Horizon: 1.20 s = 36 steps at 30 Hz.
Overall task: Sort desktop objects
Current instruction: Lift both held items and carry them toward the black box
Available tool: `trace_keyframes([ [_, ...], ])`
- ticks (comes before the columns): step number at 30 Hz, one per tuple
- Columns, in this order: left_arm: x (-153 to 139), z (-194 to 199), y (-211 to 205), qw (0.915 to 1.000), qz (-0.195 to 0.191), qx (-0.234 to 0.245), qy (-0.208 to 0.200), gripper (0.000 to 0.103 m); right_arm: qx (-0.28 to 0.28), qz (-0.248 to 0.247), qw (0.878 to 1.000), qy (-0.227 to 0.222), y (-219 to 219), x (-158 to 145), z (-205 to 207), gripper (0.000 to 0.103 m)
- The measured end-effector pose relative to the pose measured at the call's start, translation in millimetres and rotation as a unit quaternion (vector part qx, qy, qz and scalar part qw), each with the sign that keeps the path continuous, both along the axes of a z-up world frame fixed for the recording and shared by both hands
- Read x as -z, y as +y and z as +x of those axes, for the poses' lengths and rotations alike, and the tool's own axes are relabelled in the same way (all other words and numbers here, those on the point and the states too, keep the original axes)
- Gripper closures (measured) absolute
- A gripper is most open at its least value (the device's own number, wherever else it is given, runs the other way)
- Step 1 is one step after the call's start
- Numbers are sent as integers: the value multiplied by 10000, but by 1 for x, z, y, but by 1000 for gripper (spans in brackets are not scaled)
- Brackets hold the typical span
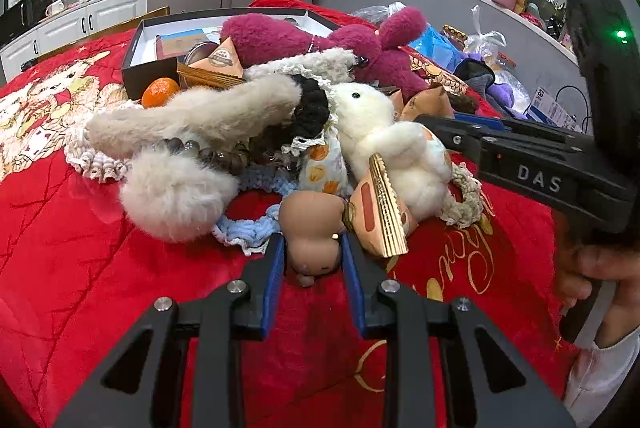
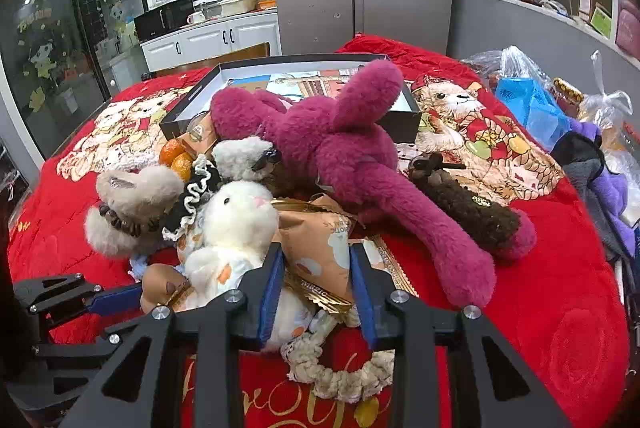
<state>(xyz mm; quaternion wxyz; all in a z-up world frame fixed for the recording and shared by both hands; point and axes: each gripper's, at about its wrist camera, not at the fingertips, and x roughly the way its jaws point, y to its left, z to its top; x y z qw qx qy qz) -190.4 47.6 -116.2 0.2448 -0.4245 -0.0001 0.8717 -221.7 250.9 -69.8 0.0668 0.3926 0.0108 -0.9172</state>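
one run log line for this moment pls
left gripper: shut on tan squishy toy | right gripper: shut on triangular tan snack packet | both on red blanket

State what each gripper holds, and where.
Left gripper: brown squishy toy, by its lower sides. Right gripper: orange snack packet, by its side edges.

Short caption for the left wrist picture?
Left tool closes around a small brown squishy toy beside piled plush toys.

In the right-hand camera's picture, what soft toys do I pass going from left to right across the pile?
Beige fluffy toy → white plush rabbit → magenta plush → dark brown plush.
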Motion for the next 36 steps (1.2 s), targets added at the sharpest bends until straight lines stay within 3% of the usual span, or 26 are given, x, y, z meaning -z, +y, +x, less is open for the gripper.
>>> trace_keyframes([
  [3, -8, 3, 1, 9998, -87, -85, 147, 74, -23, 77, 9999, 62, -4, -5, 5, 75],
  [12, -45, 14, -10, 9976, -70, -418, 539, 75, -166, 200, 9990, 370, -16, -31, 21, 75],
  [21, -82, 16, -27, 9922, -149, -955, 788, 75, -571, -90, 9955, 755, -40, -67, 29, 76],
  [36, -83, 4, -29, 9884, -362, -1282, 726, 75, -626, -113, 9947, 814, -50, -76, 30, 75],
])
